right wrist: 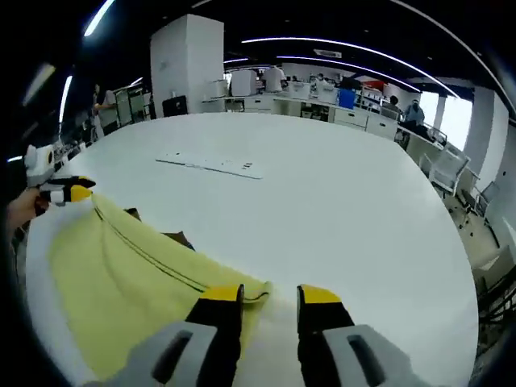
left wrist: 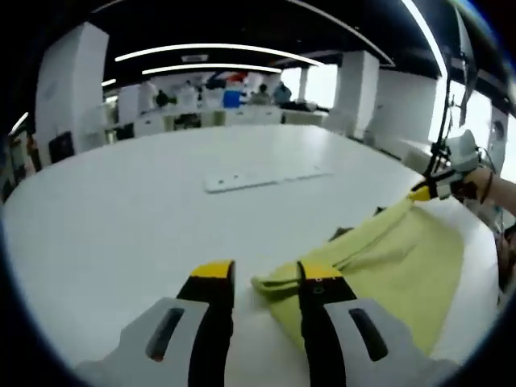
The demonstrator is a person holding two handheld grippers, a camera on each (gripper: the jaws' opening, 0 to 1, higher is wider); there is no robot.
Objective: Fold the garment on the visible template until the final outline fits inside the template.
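Yellow garment (left wrist: 379, 258) lies spread on the near part of a big white table (left wrist: 161, 201), at the edge closest to the person. Its long axis runs from one gripper to the other, along that near edge, with the cloth pulled into a loose band between them. In the right gripper view the garment (right wrist: 129, 274) stretches from the lower middle up toward the far left, and a dark stitched seam follows the same line. A small dark patch (right wrist: 173, 239) peeks out along its upper edge, perhaps the template or an inner part of the cloth; I cannot tell which.

Near the left gripper (left wrist: 258, 278) a rolled corner of the fabric sits against the inner side of the right-hand jaw. The jaws stand a moderate way apart and the cloth is not pinched between them. In the right gripper view the same tool appears far off at the left, its yellow tips at the garment's far corner, with a hand (right wrist: 20, 208) behind it.

The right gripper (right wrist: 270, 297) also has its jaws parted, the fabric's edge reaching under the left-hand jaw. From the left gripper view its tips look to be touching the garment's other corner; whether they grip it I cannot tell.

Farther out on the table lies a flat white strip (left wrist: 262, 177). Beyond are white pillars, desks and people.
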